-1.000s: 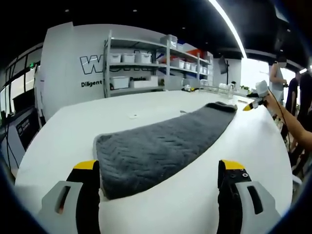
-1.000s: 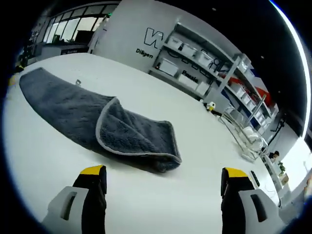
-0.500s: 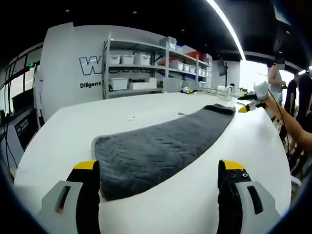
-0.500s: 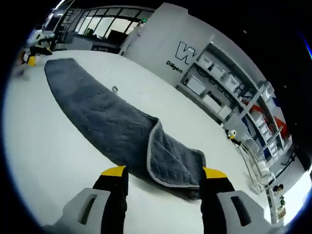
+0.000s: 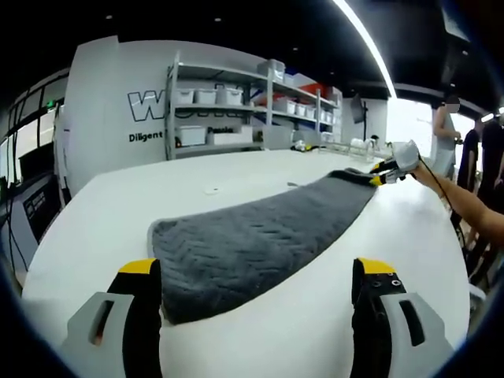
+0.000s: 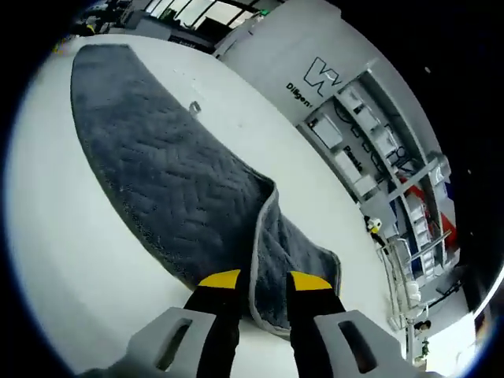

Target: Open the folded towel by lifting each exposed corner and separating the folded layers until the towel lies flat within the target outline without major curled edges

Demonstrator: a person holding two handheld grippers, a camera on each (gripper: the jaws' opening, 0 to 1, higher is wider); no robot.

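Right gripper (image 6: 256, 282) has closed in on the folded end of the grey herringbone-textured towel (image 6: 181, 181).

Its yellow-tipped jaws, wide a second ago, now stand narrow, the turned-back hem between them; actual pinching cannot be told. The left gripper (image 5: 256, 272) stays spread, the towel's near end between its fingers on the white table (image 5: 331, 307). A person's forearm (image 5: 465, 206) reaches behind the right gripper.

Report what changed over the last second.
The right claw went down to the folded-back flap of the grey textured towel and narrowed its jaws around the flap's edge. The left claw stayed open at the towel's other end on the white table.
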